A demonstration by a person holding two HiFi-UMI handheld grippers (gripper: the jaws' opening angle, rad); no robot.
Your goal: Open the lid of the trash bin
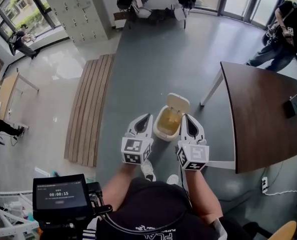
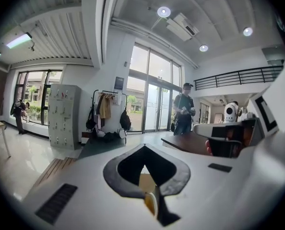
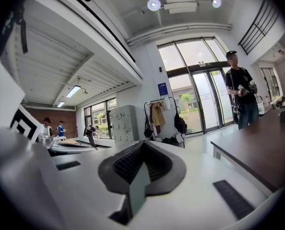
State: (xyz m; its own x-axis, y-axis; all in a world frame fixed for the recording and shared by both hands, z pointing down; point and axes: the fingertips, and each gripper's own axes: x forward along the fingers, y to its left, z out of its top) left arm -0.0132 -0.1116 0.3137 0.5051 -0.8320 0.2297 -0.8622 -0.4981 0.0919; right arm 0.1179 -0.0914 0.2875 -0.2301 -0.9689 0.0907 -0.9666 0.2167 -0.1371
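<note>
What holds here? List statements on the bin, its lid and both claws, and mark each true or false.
1. The trash bin's lid stands open. True.
2. The left claw is clamped on the lid. False: it is shut on nothing, left of the bin.
3. In the head view the bin shows between the two claws. True.
4. The bin sits on the brown table. False: it stands on the grey floor, left of the table.
5. The right claw is wide open. False: its jaws are together.

Grey floor (image 1: 158,59), dark brown table (image 1: 263,119) at right, wooden planks (image 1: 88,109) left, lockers (image 1: 76,9) by windows (image 1: 18,6)
</note>
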